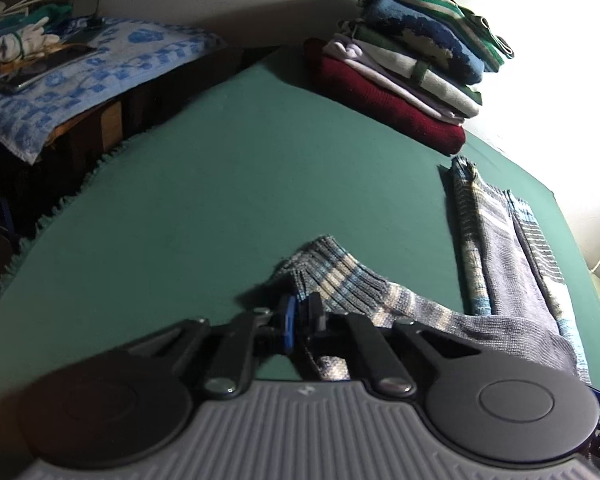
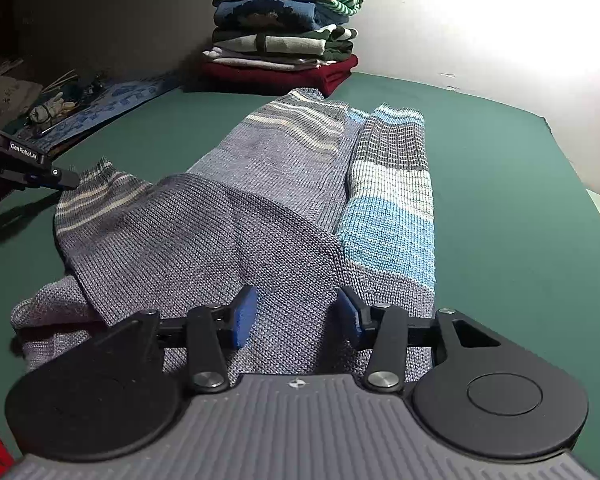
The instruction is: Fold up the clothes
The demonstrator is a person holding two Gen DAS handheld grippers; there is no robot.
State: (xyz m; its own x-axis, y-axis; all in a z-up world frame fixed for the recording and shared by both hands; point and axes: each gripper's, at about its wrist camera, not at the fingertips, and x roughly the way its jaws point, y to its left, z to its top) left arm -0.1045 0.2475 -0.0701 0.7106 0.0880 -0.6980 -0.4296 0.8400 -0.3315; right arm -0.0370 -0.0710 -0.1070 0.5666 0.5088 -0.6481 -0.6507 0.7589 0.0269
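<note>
Nearest you, your left hand-held gripper (image 1: 300, 316) is clenched on the striped cuff of a grey-blue knitted sweater (image 2: 228, 216), which lies spread over the near half of the green cloth-covered table (image 1: 220, 168). Your right hand-held gripper (image 2: 296, 316) hovers released over the sweater's near hem, with knit lying between the jaws but not pinched.

The sweater looks soft, limp and fairly light; it will likely sag and stretch rather than hold a shape, so a hold at a ribbed cuff or at the hem should serve best. One sleeve (image 2: 392, 184), banded in pale blue and white, is already laid along the body.

Farther off, at the table's far edge, a stack of folded clothes (image 2: 284, 32) rests on a dark red knit. No containers are visible.
</note>
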